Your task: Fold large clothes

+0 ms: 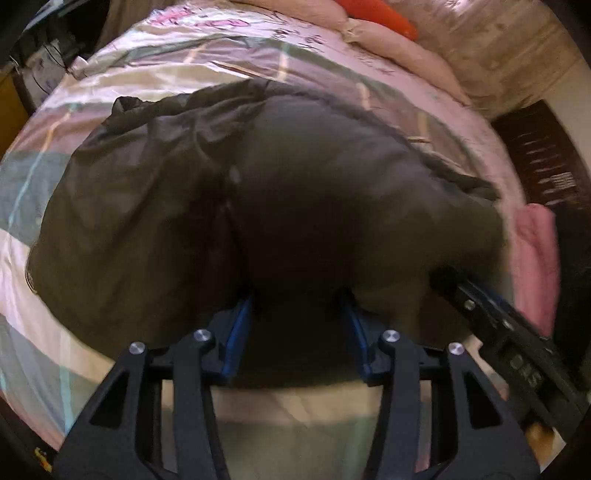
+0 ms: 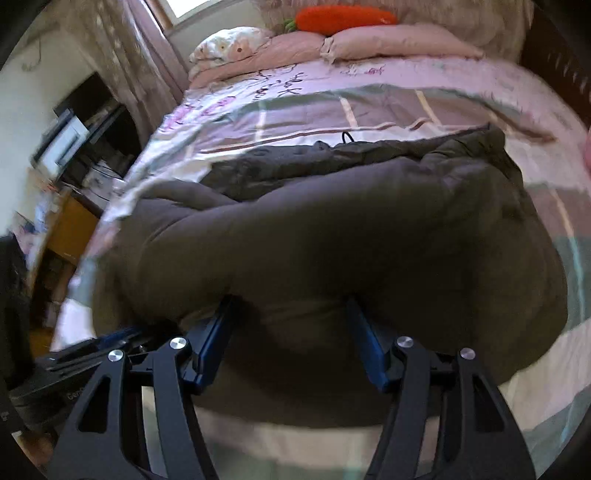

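A bulky dark olive-brown padded coat lies on the bed, partly doubled over; it also fills the right wrist view. My left gripper has its blue-padded fingers spread, with the coat's near edge bulging between and over them; the fingertips are hidden under the fabric. My right gripper stands the same way at the coat's near edge, fingers apart and tips buried in the fabric. The right gripper's body shows at the right edge of the left wrist view.
The bed has a pink, grey and white patterned cover. Pink pillows and an orange carrot plush lie at its head. A desk with clutter stands left of the bed. A pink cloth lies at the right.
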Demonstrator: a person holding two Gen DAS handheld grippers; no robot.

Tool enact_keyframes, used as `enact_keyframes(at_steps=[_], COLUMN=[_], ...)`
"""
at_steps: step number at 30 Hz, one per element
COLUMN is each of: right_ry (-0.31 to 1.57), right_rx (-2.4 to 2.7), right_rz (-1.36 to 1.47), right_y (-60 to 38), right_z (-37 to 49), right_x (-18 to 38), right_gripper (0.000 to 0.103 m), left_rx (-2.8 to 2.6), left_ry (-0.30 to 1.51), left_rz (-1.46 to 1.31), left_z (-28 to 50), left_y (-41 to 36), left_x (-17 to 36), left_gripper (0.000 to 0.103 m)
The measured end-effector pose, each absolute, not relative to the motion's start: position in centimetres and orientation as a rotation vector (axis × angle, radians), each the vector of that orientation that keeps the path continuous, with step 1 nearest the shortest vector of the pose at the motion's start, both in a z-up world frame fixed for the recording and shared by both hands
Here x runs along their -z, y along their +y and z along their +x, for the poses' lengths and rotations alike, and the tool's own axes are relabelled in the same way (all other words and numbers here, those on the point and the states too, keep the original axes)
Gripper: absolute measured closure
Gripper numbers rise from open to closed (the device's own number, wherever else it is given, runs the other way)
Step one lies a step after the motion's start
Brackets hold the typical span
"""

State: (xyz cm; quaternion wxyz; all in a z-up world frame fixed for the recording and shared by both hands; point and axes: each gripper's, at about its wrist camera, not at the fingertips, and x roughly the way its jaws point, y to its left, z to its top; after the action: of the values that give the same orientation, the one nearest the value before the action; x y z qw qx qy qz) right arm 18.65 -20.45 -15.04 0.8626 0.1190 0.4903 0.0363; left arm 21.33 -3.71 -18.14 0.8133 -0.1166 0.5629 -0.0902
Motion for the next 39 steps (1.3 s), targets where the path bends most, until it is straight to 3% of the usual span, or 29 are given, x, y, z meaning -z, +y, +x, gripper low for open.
enact_keyframes(at_steps=[8,11,13,14,16,20,23,24,25,26,27,28,29,32,36,39], right_ry=[0.927,0.843,0.819,0.813,0.813,0.815,0.853,0.865,0.872,0.860,0.819,0.756,0.668,0.617,0.747,0.824], right_rx=[-0.032,-0.032,-0.020,-0.006,0.026,0.086,0.163,0.203,0.224,0.249,0.255,0.251,0.219,0.031,-0.027,0.022], right_rz=[0.294,0.389,0.428,0.445,0.479,0.577,0.601,0.595,0.590,0.567,0.535,0.495,0.430,0.288,0.188,0.157], right_y=[-22.4,-24.5,-25.7,-26.6,-28.6,-34.6,-37.3,-37.7,-37.7,-37.2,-36.2,-34.8,-32.6,-26.2,-20.5,-20.5], right_z=[26.2,27.9,28.4,29.0,29.6,29.3,28.8,28.5,28.4,28.3,27.9,27.4,26.7,26.3,28.1,30.0], right_x=[17.8,18.3,18.8,19.1,19.5,20.6,21.3,21.1,20.6,19.4,18.0,16.3,14.0,10.9,13.9,18.1], right_gripper=[0.039,0.044,0.060,0.066,0.088,0.091,0.090,0.085,0.072,0.061,0.037,0.025,0.024,0.024,0.026,0.029], left_rx=[0.103,0.091,0.102,0.107,0.106,0.253,0.244,0.204,0.197,0.212,0.224,0.218,0.185,0.171,0.127,0.093], left_ry=[1.074,1.003,0.993,0.996,1.021,1.085,1.086,1.082,1.075,1.060,1.023,0.985,0.909,0.779,0.792,0.925], left_rz=[-0.280,-0.337,-0.319,-0.323,-0.389,-0.658,-0.686,-0.660,-0.646,-0.628,-0.599,-0.570,-0.508,-0.302,-0.148,-0.122], left_z=[28.2,30.2,31.4,32.0,33.6,34.6,33.8,33.4,33.0,32.7,32.3,31.8,30.8,28.9,28.6,30.1], left_y=[-3.8,-3.5,-2.9,-2.3,-0.1,4.2,5.4,5.4,5.2,4.9,4.5,4.2,3.6,0.8,-1.7,-1.5], left_x=[20.1,20.4,20.7,20.7,21.2,23.7,23.8,23.4,22.9,21.9,20.6,19.5,17.6,14.1,14.8,18.3], left_gripper=[0.054,0.056,0.066,0.079,0.100,0.100,0.100,0.100,0.097,0.072,0.054,0.019,0.011,0.011,0.014,0.028])
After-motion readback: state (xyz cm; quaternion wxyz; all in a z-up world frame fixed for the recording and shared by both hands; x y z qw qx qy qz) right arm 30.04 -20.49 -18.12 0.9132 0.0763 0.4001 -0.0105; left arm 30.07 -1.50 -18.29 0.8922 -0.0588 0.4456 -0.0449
